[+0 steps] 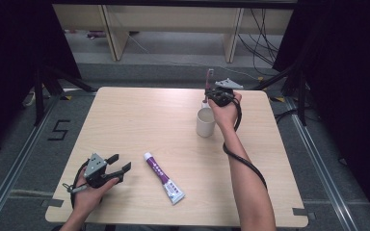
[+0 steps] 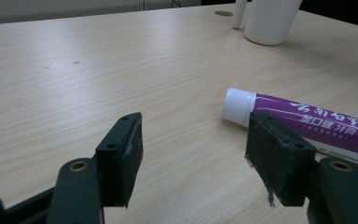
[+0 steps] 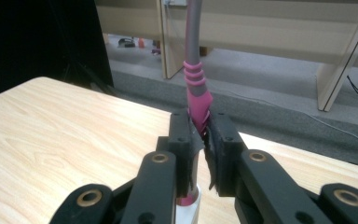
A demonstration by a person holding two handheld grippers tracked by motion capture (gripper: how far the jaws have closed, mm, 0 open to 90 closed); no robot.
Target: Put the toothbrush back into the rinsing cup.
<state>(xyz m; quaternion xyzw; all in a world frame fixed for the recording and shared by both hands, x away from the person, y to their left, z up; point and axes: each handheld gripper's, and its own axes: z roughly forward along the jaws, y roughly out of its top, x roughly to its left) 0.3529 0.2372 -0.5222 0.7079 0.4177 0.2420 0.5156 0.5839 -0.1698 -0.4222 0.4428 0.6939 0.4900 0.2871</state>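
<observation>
Left gripper [image 1: 119,165] sits wide open on the table's near-left corner, toothpaste tube [image 1: 164,177] just beside it. By the white cup [image 1: 205,121], the right gripper [image 3: 202,140] pinches the toothbrush [image 3: 196,79] upright. I'd keep it vertical and squeeze firmly.

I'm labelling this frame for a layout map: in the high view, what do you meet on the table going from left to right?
Left gripper → toothpaste tube → white cup. The right gripper, its jaws shut on a toothbrush, overlaps the cup, so I leave it unranked.
</observation>
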